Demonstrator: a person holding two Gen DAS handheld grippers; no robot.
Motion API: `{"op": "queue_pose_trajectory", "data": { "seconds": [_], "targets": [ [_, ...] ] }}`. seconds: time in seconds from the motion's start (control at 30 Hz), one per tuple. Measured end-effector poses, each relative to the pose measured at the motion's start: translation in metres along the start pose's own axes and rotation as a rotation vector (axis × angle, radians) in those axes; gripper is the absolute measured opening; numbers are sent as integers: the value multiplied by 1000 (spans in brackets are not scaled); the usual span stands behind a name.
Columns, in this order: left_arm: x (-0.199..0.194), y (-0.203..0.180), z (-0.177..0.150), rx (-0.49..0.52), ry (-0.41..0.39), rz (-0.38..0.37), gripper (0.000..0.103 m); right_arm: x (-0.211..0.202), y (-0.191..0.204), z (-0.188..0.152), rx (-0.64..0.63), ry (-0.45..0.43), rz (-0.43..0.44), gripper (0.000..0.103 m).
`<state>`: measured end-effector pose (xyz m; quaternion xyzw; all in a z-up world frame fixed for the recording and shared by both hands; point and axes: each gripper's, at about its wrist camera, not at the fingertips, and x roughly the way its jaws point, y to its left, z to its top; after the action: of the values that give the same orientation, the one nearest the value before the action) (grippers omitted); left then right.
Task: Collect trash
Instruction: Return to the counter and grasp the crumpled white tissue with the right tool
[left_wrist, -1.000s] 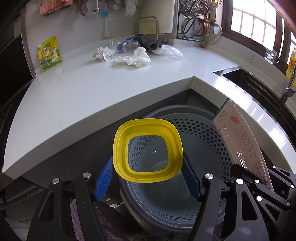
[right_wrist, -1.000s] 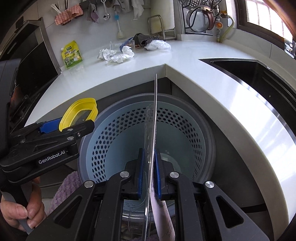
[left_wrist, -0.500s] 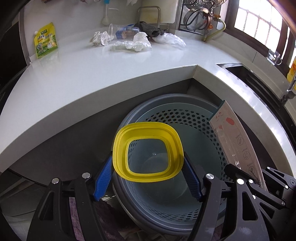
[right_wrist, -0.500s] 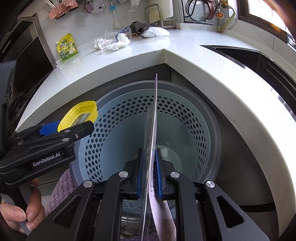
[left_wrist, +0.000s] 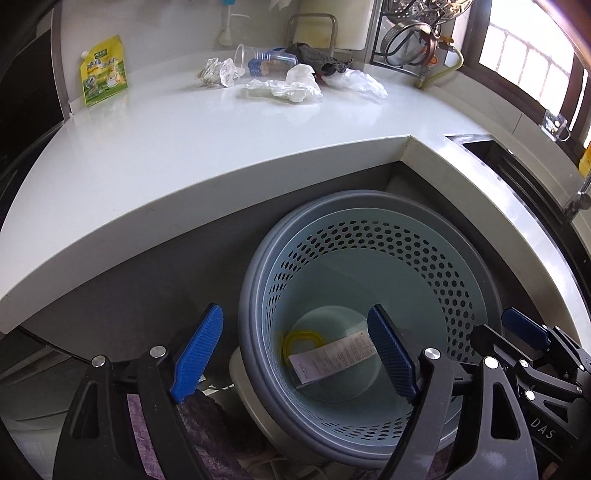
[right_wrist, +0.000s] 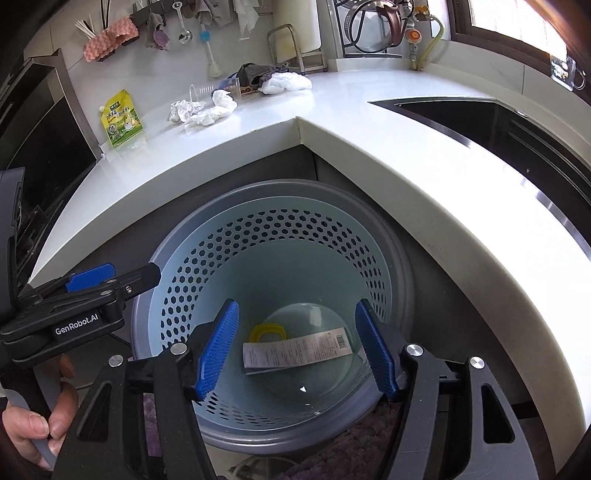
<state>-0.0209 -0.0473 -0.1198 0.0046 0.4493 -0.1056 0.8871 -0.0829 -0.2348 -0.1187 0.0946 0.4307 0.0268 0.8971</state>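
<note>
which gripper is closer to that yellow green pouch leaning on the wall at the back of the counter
Left, as best the views show. The left gripper hangs open over the bin's left side, the side the pouch is on. The right gripper hangs open over the bin's middle, farther right.

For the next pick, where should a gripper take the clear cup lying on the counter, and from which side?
Probably across the cup's round wall near the middle, coming from above. It lies on its side on the counter, its mouth toward the green pouch, with crumpled paper crowding its front, so a front approach looks blocked.
</note>
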Motion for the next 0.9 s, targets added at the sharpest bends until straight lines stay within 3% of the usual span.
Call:
{"op": "queue_pose_trajectory", "data": {
  "seconds": [0.3,0.53,0.9],
  "targets": [
    [-15,6,2,3,-66,27,91,-15,5,1,-27,-94,7,75],
    [-40,21,14,-19,-182,56,96,-29,10,11,-45,-186,3,82],
    [-56,69,66,-71,-335,122,97,-33,47,74,-127,-351,-23,83]
  ]
}}
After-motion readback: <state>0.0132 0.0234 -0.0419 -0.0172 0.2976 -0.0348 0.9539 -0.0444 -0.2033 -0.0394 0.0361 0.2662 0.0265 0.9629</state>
